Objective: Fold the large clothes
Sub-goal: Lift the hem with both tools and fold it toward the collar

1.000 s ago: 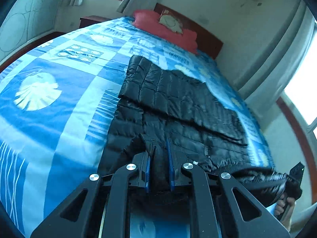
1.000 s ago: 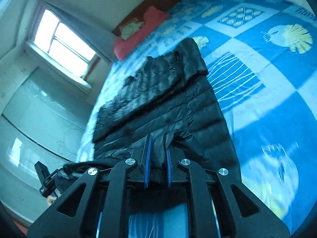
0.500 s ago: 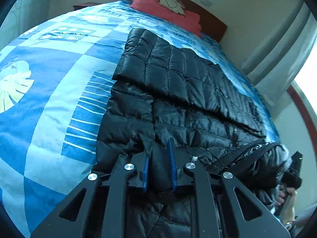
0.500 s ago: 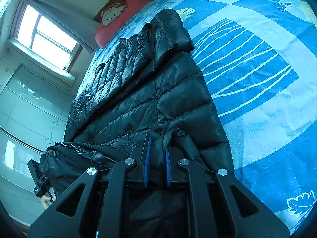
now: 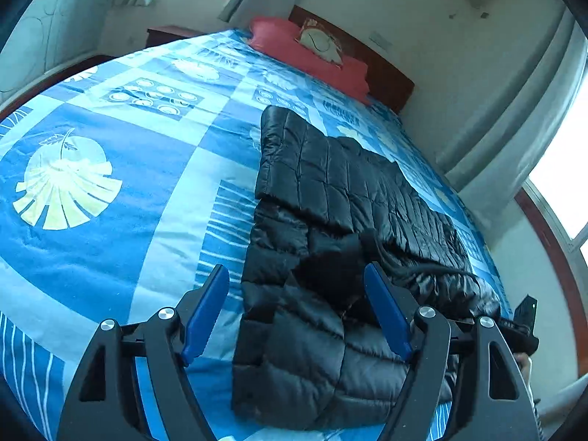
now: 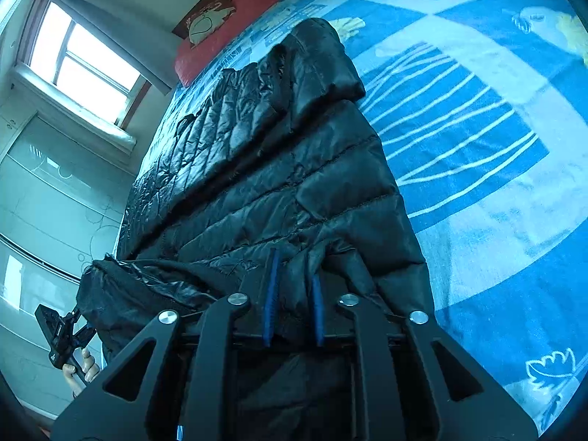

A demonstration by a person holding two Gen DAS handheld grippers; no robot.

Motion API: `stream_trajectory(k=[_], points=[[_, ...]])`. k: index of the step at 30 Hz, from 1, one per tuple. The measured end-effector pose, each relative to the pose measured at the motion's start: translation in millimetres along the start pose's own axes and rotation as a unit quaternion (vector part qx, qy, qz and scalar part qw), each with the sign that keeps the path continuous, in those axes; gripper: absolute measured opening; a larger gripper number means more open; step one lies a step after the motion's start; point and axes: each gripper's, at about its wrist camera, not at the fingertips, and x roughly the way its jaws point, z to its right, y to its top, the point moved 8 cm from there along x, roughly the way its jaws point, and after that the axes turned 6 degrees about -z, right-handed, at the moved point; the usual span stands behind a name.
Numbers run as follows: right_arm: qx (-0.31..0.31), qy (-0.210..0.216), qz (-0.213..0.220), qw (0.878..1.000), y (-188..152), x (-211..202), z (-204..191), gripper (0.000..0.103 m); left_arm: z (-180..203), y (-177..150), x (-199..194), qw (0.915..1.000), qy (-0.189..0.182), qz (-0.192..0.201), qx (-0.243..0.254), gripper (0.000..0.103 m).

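A black quilted puffer jacket [image 5: 330, 220] lies lengthwise on the bed, its near end doubled over onto itself. My left gripper [image 5: 296, 286] is open, its blue pads spread wide on either side of the folded near corner, holding nothing. In the right wrist view the same jacket [image 6: 275, 169] fills the middle. My right gripper [image 6: 294, 275] is shut on a pinch of the jacket's near edge. The other gripper shows at the right edge of the left wrist view [image 5: 523, 325] and at the lower left of the right wrist view [image 6: 60, 330].
The bed carries a blue and white patterned cover [image 5: 110, 191] with leaf prints. A red pillow [image 5: 308, 51] and wooden headboard [image 5: 386, 73] are at the far end. A window [image 6: 81, 62] and curtains [image 5: 514, 117] line the side wall.
My left gripper has opened and let go of the jacket, which now rests folded on the bed. My right gripper stays shut on the jacket edge.
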Motion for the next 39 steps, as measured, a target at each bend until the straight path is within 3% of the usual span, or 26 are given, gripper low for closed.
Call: stream_trajectory(k=[2, 3, 6, 10, 13, 20, 23, 24, 26, 28, 30, 34, 39], points=[[-0.01, 0.003, 0.007, 1.0, 1.7, -12.0, -6.4, 0.022, -0.1, -2.1, -0.4, 0.9999, 0.0, -0.007, 0.015, 0.075], [-0.013, 0.012, 0.01, 1.0, 2.6, -17.6, -9.6, 0.029, 1.3, -2.6, 0.4, 0.9996, 0.002, -0.01, 0.026, 0.075], [-0.022, 0.039, 0.039, 0.998, 6.5, -39.7, -17.6, 0.078, 8.2, -3.4, 6.7, 0.9977, 0.009, -0.021, 0.064, 0.075], [-0.049, 0.035, 0.057, 0.997, 14.6, -57.4, -19.7, 0.079, 14.8, -3.0, 26.2, 0.9937, 0.011, -0.043, 0.103, 0.075], [-0.073, 0.018, 0.049, 0.996, 20.6, -53.1, -16.6, 0.079, 19.1, -3.1, 40.6, 0.9914, -0.012, -0.067, 0.112, 0.075], [-0.183, -0.038, -0.006, 0.982, 25.3, -12.9, -19.0, 0.079, 31.9, -3.6, 60.3, 0.9841, -0.041, -0.099, 0.142, 0.075], [-0.218, -0.055, -0.026, 0.974, 24.7, 1.7, -19.4, 0.079, 32.7, -2.2, 69.4, 0.9818, -0.032, -0.115, 0.148, 0.075], [-0.225, -0.055, -0.032, 0.972, 23.6, 4.8, -20.0, 0.078, 31.9, -2.5, 72.9, 0.9812, -0.024, -0.12, 0.149, 0.075], [-0.242, -0.059, -0.051, 0.967, 20.2, 13.3, -20.9, 0.061, 32.4, -4.0, 77.6, 0.9797, -0.019, -0.129, 0.152, 0.065], [-0.251, -0.065, -0.062, 0.964, 17.7, 19.7, -21.3, 0.037, 34.2, -5.1, 78.1, 0.9788, -0.013, -0.127, 0.16, 0.054], [-0.261, -0.069, -0.063, 0.961, 14.6, 20.2, -23.1, 0.027, 36.2, -6.0, 78.1, 0.9771, 0.003, -0.122, 0.175, 0.042], [-0.269, -0.071, -0.03, 0.96, 12.5, 2.6, -31.9, 0.017, 42.6, -6.3, 68.0, 0.9761, 0.025, -0.103, 0.19, 0.026], [-0.283, -0.078, 0.017, 0.956, 14.0, -31.4, -50.9, 0.013, 69.5, 1.6, 41.3, 0.9686, 0.06, -0.061, 0.233, 0.02]])
